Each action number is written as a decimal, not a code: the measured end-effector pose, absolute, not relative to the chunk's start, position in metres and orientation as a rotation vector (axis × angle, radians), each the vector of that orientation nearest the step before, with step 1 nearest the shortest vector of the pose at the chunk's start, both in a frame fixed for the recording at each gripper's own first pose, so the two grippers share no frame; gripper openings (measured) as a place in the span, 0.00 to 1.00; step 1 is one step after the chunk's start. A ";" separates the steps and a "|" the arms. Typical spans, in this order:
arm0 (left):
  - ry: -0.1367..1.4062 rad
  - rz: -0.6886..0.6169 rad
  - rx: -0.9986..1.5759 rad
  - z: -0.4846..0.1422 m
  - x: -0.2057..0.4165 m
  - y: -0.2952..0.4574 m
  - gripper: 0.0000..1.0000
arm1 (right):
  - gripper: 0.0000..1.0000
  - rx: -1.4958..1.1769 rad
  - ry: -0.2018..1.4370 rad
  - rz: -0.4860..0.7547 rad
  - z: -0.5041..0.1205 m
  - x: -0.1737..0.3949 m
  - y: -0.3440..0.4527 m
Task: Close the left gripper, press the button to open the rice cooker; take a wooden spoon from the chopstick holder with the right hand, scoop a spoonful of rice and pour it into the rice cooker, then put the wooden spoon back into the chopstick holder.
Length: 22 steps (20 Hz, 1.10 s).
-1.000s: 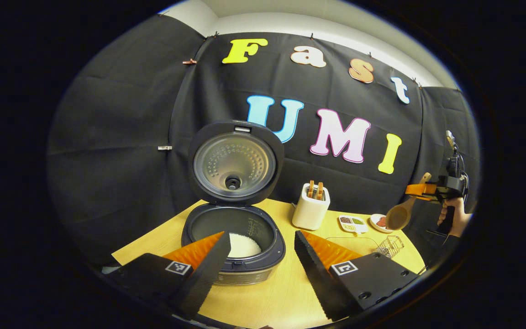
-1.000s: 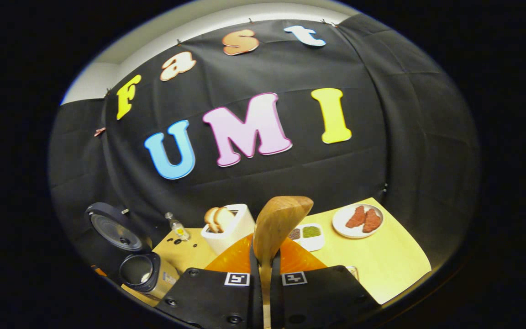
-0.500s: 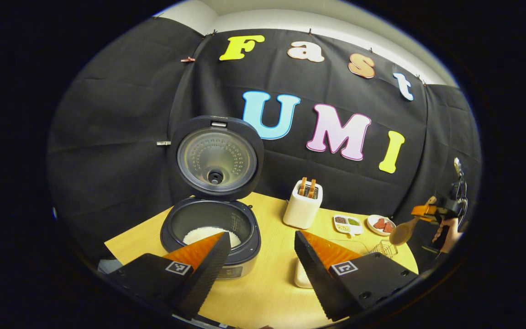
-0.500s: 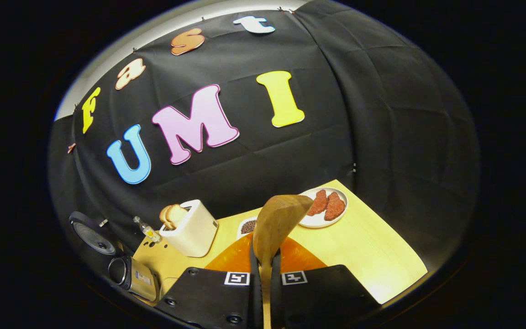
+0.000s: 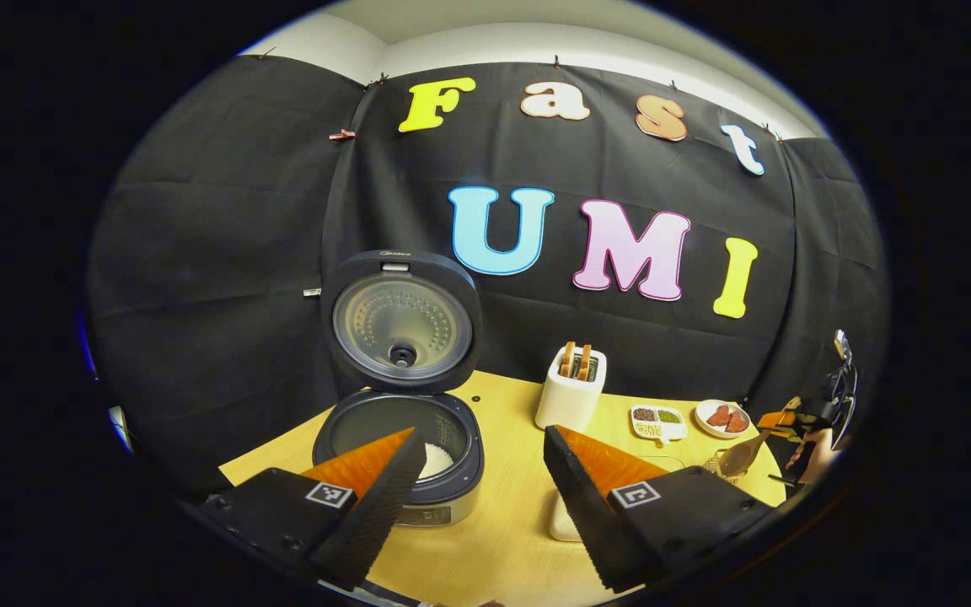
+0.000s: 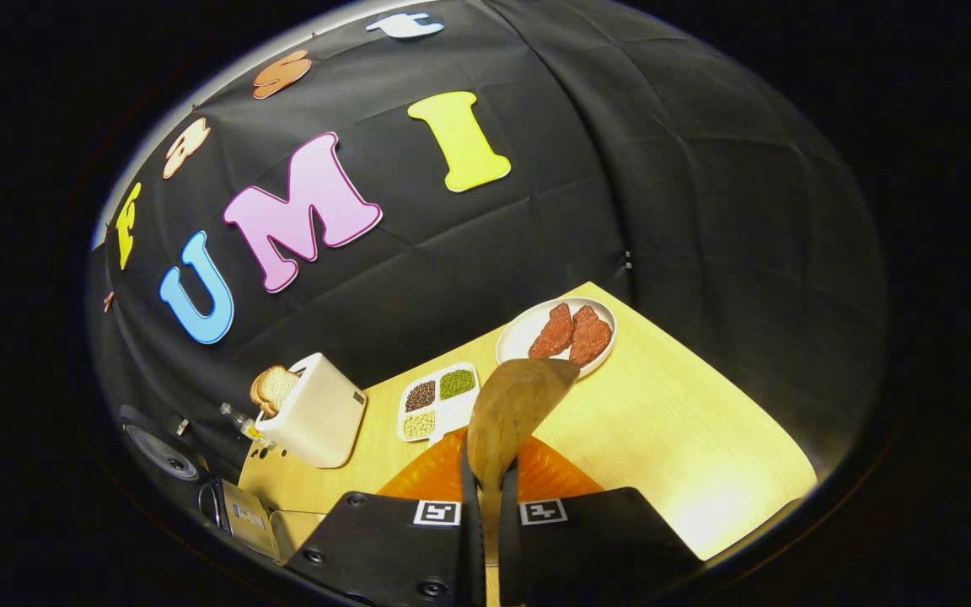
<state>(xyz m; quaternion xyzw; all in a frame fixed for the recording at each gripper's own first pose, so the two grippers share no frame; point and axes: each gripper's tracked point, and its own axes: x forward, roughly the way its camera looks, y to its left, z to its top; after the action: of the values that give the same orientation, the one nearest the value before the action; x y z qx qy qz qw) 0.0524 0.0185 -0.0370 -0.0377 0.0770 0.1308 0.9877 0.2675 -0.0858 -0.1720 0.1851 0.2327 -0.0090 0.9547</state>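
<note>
The rice cooker point(image 5: 452, 485) stands open on the wooden table, its lid point(image 5: 401, 324) upright and white rice point(image 5: 437, 459) in the pot. My left gripper point(image 5: 477, 459) hovers open in front of it, holding nothing. In the left gripper view, my right gripper point(image 5: 789, 419) hangs at the far right, with the wooden spoon point(image 5: 738, 458) low beside a small wire holder point(image 5: 713, 464). In the right gripper view, my right gripper point(image 6: 485, 506) is shut on the spoon's handle. The spoon's bowl point(image 6: 519, 405) points away over the table, and the cooker point(image 6: 237, 510) sits at the lower left.
A white toaster point(image 5: 571, 392) with toast stands mid-table. To its right lie a sectioned dish point(image 5: 658, 417) of beans and a plate point(image 5: 711, 411) of red meat. A white container point(image 5: 560, 521) sits behind my left gripper's right finger. The table edge point(image 6: 755, 523) is near.
My right gripper has carried the spoon lower and to the right, over the table's right end. My left gripper has drawn back a little from the cooker.
</note>
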 end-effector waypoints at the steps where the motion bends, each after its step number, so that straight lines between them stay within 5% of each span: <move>1: 0.157 0.262 -0.080 -0.037 0.053 0.015 0.95 | 0.11 0.374 0.486 -0.023 -0.179 0.268 -0.086; 12: 0.064 0.324 -0.133 0.011 0.062 0.036 0.95 | 0.20 0.319 0.489 -0.005 -0.198 0.262 -0.076; 13: 0.048 0.341 -0.131 0.020 0.063 0.045 0.95 | 0.27 0.323 0.477 -0.014 -0.193 0.261 -0.079; 16: -0.018 0.399 -0.073 0.053 0.068 0.078 0.96 | 1.00 0.305 0.435 -0.037 -0.175 0.248 -0.089; 22: -0.162 0.448 0.054 0.115 0.103 0.121 0.95 | 0.98 0.185 0.361 -0.075 -0.134 0.216 -0.110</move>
<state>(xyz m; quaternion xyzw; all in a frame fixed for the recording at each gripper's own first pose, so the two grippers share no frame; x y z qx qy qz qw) 0.1032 0.1209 0.1146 0.0269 -0.0803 0.2220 0.9714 0.2159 -0.1103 -0.1338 0.0917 0.1792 -0.0371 0.9788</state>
